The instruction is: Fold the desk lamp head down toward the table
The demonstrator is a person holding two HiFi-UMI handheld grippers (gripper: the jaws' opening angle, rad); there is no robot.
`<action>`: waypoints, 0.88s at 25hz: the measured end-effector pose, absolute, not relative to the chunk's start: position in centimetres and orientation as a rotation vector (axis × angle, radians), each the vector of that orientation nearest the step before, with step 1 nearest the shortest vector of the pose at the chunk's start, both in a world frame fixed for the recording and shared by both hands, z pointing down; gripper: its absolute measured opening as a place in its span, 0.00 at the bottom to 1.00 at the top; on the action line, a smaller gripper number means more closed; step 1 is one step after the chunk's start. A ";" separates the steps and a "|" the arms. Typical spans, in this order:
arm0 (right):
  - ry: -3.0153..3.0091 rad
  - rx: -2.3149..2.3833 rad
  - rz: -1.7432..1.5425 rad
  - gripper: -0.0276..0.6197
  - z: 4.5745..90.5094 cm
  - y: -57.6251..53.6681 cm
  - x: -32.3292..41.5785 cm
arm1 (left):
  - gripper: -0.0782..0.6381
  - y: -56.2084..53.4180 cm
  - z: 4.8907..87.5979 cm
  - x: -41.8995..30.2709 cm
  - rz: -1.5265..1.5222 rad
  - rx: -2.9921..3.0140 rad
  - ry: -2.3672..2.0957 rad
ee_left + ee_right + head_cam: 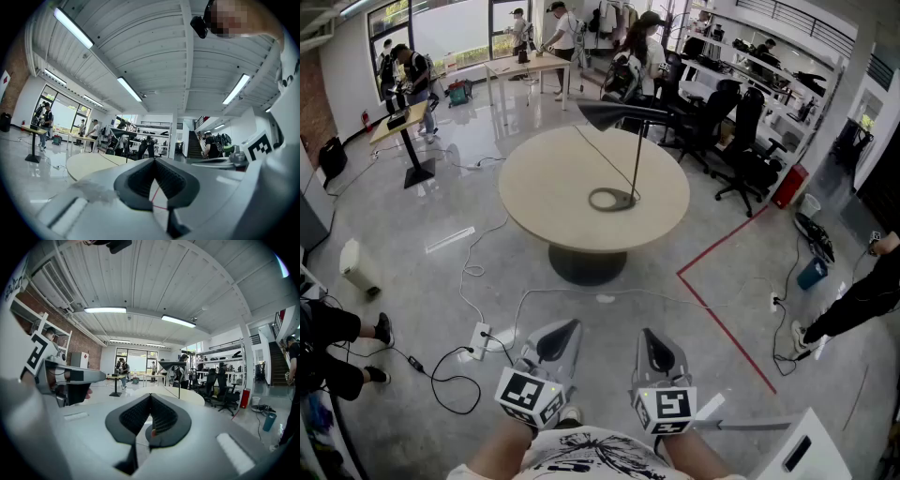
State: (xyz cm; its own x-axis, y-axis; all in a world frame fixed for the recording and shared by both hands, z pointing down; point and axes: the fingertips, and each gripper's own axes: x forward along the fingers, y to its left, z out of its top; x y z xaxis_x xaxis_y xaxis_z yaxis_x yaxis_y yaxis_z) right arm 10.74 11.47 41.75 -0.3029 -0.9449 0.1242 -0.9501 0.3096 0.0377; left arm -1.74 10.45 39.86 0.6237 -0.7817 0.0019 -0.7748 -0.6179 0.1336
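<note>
A black desk lamp stands on the round beige table (pixel 544 178). Its ring base (pixel 612 199) rests near the table's middle, a thin pole (pixel 637 159) rises upright, and the flat head (pixel 614 112) reaches out level to the left. A cable runs from the base across the table. My left gripper (pixel 571 326) and right gripper (pixel 648 336) hang low in front of me, well short of the table, both shut and empty. The left gripper view shows the lamp head (pixel 124 132) far off past the left gripper (pixel 154 161). The right gripper view shows the lamp head (pixel 172 363) beyond the right gripper (pixel 150 396).
Cables and a power strip (pixel 480 339) lie on the floor left of me. A red tape line (pixel 722 309) runs at the right. Office chairs (pixel 741 141) stand behind the table. A person (pixel 862 300) is at the right edge, another's legs (pixel 337 328) at the left.
</note>
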 end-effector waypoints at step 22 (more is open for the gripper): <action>-2.410 1.840 0.148 0.06 43.4 9.0 9.0 | 0.12 7.9 41.5 -3.8 -0.053 2.743 -1.234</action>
